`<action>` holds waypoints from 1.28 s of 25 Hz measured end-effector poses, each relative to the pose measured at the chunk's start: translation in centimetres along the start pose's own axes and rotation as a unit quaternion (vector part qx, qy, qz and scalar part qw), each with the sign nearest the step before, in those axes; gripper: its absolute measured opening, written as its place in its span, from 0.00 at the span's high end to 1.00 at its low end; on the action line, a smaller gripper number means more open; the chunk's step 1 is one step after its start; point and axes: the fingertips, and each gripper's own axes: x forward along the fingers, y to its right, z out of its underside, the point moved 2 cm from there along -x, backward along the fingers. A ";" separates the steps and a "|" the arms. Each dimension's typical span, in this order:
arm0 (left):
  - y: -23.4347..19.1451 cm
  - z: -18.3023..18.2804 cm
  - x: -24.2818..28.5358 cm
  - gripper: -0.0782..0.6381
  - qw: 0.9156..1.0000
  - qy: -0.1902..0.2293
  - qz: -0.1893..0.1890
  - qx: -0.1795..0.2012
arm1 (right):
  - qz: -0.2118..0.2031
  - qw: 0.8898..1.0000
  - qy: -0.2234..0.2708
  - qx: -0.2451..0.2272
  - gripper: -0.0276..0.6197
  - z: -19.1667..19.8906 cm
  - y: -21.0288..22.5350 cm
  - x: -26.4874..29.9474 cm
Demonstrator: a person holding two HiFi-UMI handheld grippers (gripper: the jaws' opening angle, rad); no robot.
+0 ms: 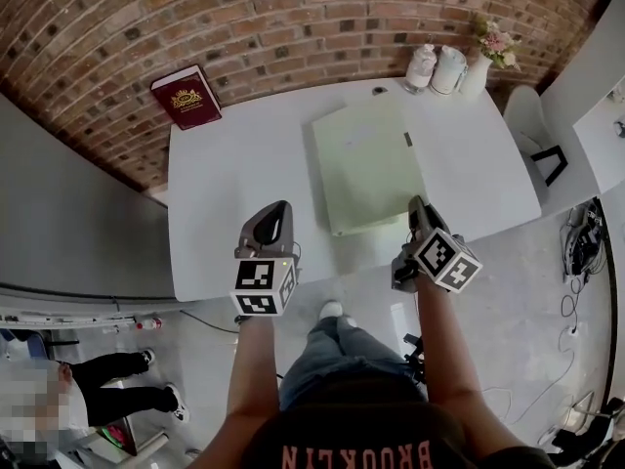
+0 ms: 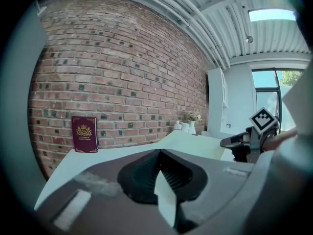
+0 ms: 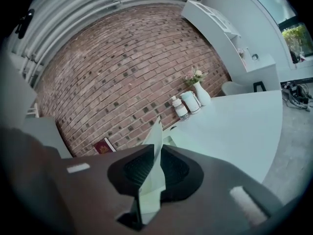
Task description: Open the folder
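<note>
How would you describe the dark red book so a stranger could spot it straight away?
Start at the brick wall behind the white table. At the table's far left corner a book stands against the bricks. It alone is dark red with a gold crest, unlike the pale green folder and white bottles.

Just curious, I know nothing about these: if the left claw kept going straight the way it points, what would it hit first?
Probably the bare white table, between the red book and the green folder; the left claw seems to tilt slightly down. Depth is hard to judge.
</note>
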 end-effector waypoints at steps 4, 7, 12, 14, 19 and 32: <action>0.0 -0.2 -1.8 0.90 1.000 0.005 -0.022 -0.002 | -0.014 0.999 -0.013 -0.031 0.89 -0.2 -1.4 -0.4; -0.1 -0.2 -3.0 0.90 0.999 0.007 -0.038 -0.006 | -0.031 0.998 -0.018 -0.052 0.89 -0.4 -2.7 -0.6; -0.2 0.3 -5.0 0.90 0.998 0.004 -0.061 -0.014 | -0.050 0.996 -0.023 -0.075 0.90 -0.3 -4.3 -0.9; -0.3 0.7 -5.7 0.90 0.998 -0.001 -0.066 -0.013 | -0.054 0.995 -0.021 -0.079 0.91 -0.3 -4.8 -1.0; -1.7 0.9 -7.3 0.90 0.997 -0.004 -0.082 -0.009 | -0.062 0.995 -0.005 -0.080 0.93 0.0 -6.5 -1.1; -6.8 -1.7 -8.8 0.90 0.997 0.034 -0.074 0.000 | -0.080 0.991 0.011 -0.109 0.95 1.2 -12.9 -1.1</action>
